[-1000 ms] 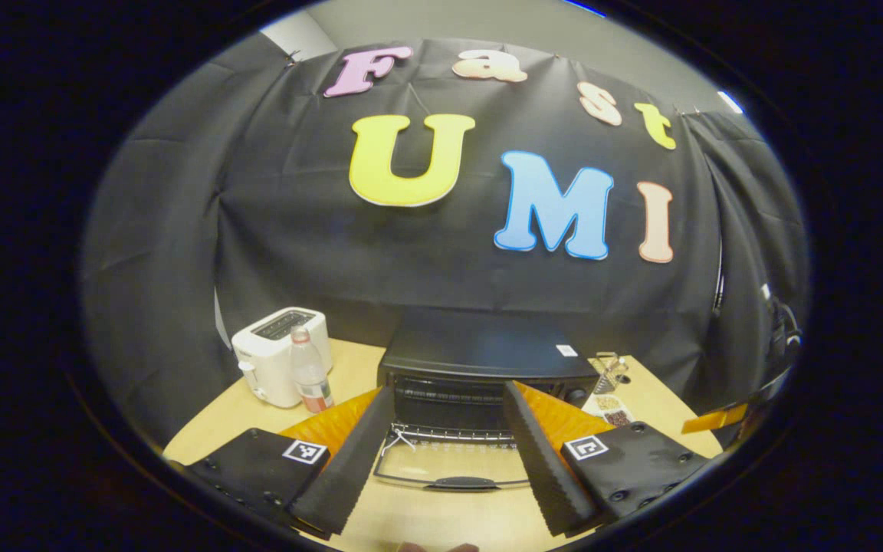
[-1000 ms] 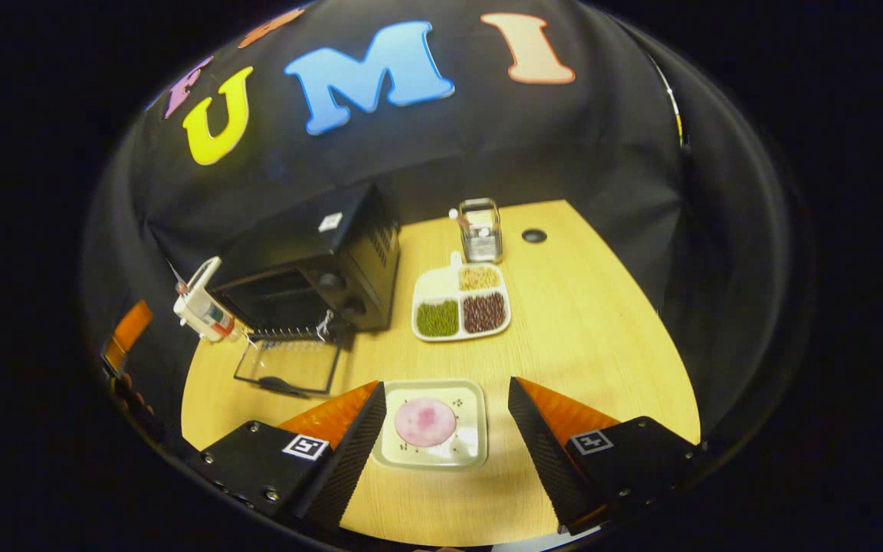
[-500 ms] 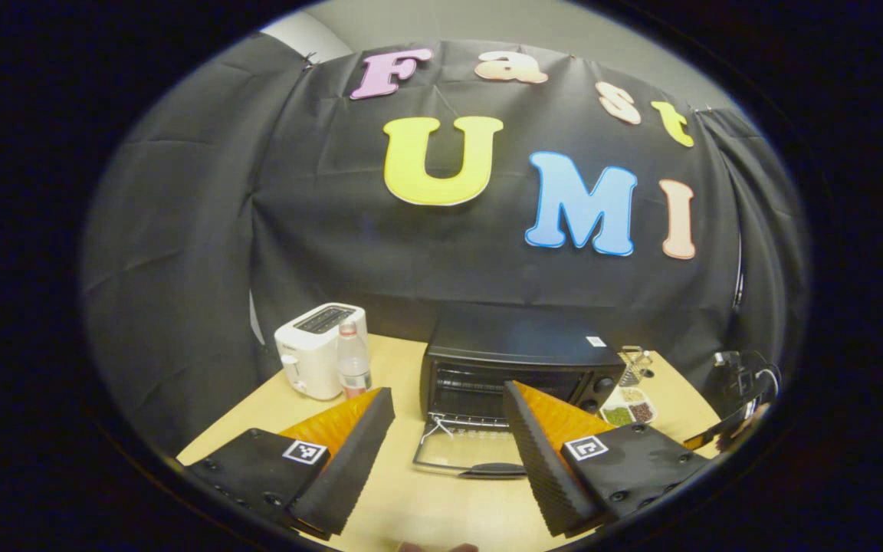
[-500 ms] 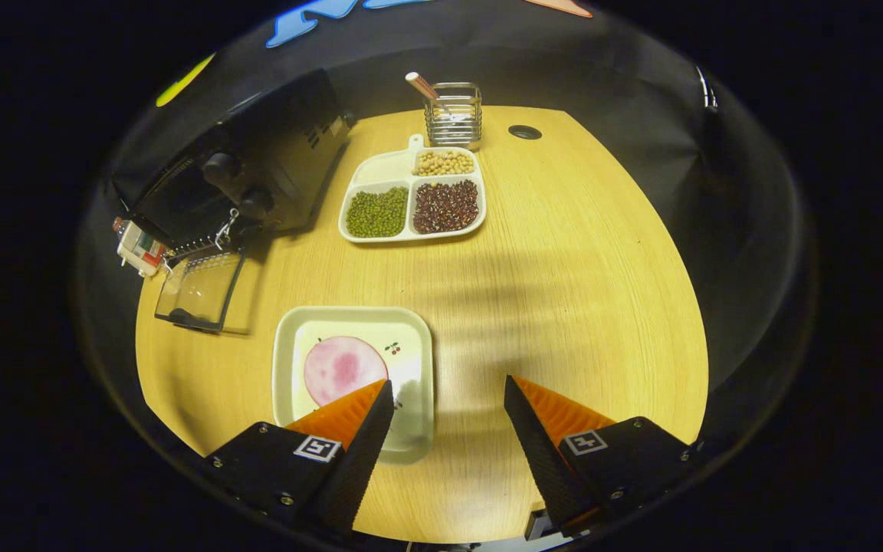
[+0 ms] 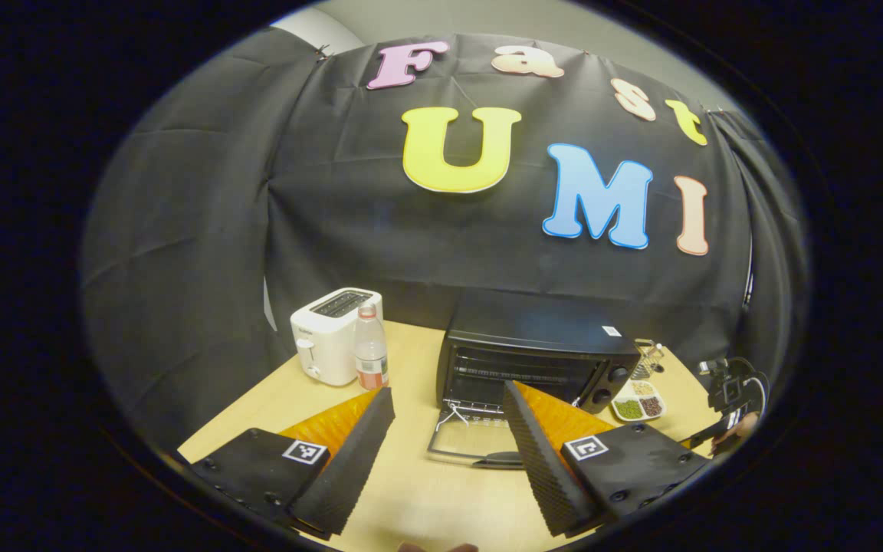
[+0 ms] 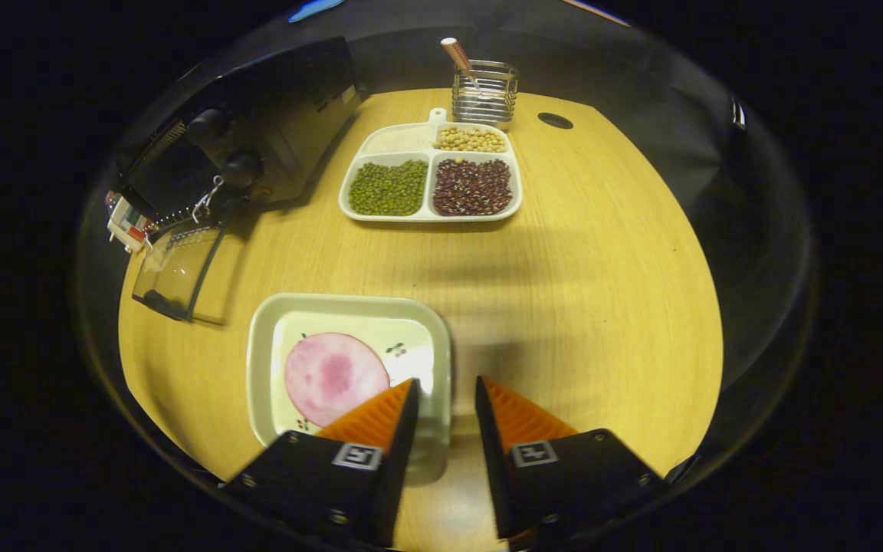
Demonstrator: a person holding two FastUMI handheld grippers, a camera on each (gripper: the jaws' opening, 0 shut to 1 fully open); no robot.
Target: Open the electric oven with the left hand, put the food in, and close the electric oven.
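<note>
Left gripper view looks from above the table (image 5: pixel 411 491) toward the oven (image 5: pixel 537 360), which stands ahead of the left gripper (image 5: pixel 448 452) and a little to its right. Its glass door (image 5: pixel 472 443) lies folded down flat in front of it, showing the wire rack inside. This gripper is spread wide, holds nothing and hangs clear of the door. Ahead to its left stand a white toaster (image 5: pixel 330 335) and, just beside it, a plastic bottle (image 5: pixel 370 357). Far off to the right lies a small divided dish of beans (image 5: pixel 635 402).

Right gripper view looks down on the table (image 6: pixel 602 291). The right gripper (image 6: pixel 445 441) is narrowed around the right-hand rim of a square plate (image 6: pixel 349 368), one finger over the plate and the other outside it; whether both press on the rim cannot be told. A round pink slice of meat (image 6: pixel 334 378) lies on the plate, just left of this gripper. Farther ahead sits the divided dish (image 6: pixel 430 172) with green, dark red and pale beans, and behind it a wire holder (image 6: pixel 484 92). The oven (image 6: pixel 257 146) stands ahead to the left with its door (image 6: pixel 177 268) down.
</note>
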